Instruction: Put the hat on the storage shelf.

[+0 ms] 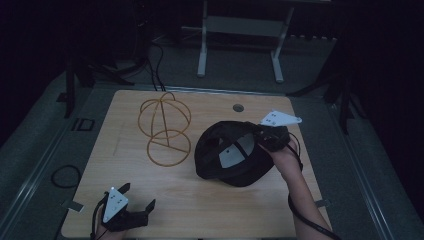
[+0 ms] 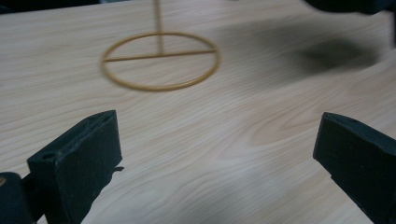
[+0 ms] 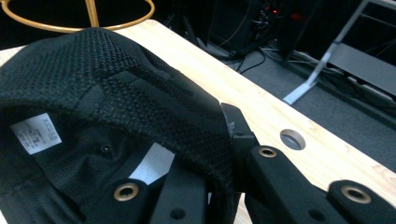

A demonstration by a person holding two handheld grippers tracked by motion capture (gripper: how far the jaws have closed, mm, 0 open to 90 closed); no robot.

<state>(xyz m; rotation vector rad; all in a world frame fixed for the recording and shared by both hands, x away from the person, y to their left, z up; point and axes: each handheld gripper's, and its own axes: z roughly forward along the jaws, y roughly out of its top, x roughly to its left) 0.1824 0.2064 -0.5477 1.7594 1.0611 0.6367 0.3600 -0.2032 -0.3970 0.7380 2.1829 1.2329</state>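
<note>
Right gripper point(image 3: 219, 186) fingers clamped on black mesh cap point(image 3: 102, 93) rim; table point(image 3: 261, 112) beneath.

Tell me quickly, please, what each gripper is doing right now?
Left gripper: open, holding nothing.
Right gripper: shut on the black cap.

black mesh cap point(image 1: 235, 155): 1, clamped in the right tool point(image 1: 264, 141) | gold wire hat stand point(image 1: 165, 128): 1, ahead of the left tool point(image 1: 139, 196) | tools: 2 | counter point(image 1: 200, 210): 1 | round hole point(image 1: 238, 107) in counter: 1, beyond the right tool
</note>
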